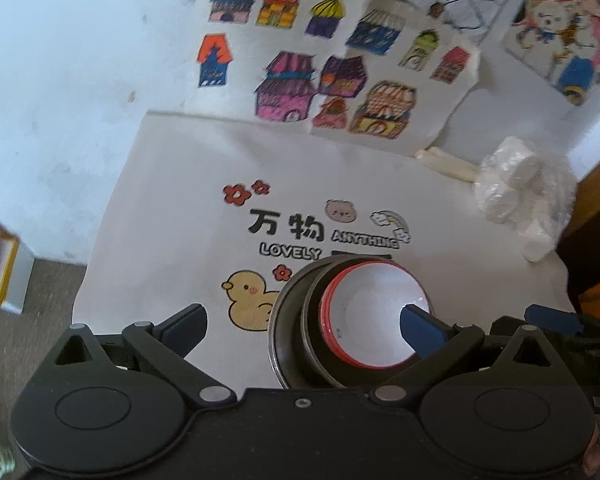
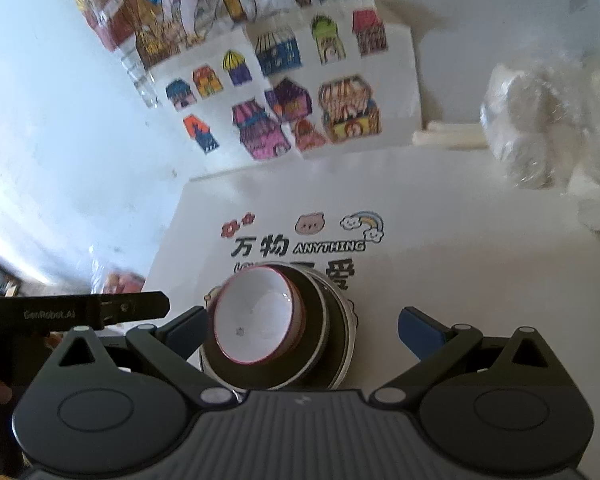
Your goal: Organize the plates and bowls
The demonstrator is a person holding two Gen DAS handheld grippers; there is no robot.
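The stacking step looks done: a red-rimmed white bowl (image 2: 256,320) sits nested in a dark bowl (image 2: 332,344), itself inside a wider metal-edged dish (image 1: 278,340), all on a printed cloth bag (image 1: 180,200). The right gripper (image 2: 302,330) is released, jaws wide, the stack just ahead between its fingers and nearer the left one, untouched. The left gripper (image 1: 302,322) is also spread, gripping nothing, the stack towards its right finger. Next probably comes clearing away or seeking further dishes, none visible.
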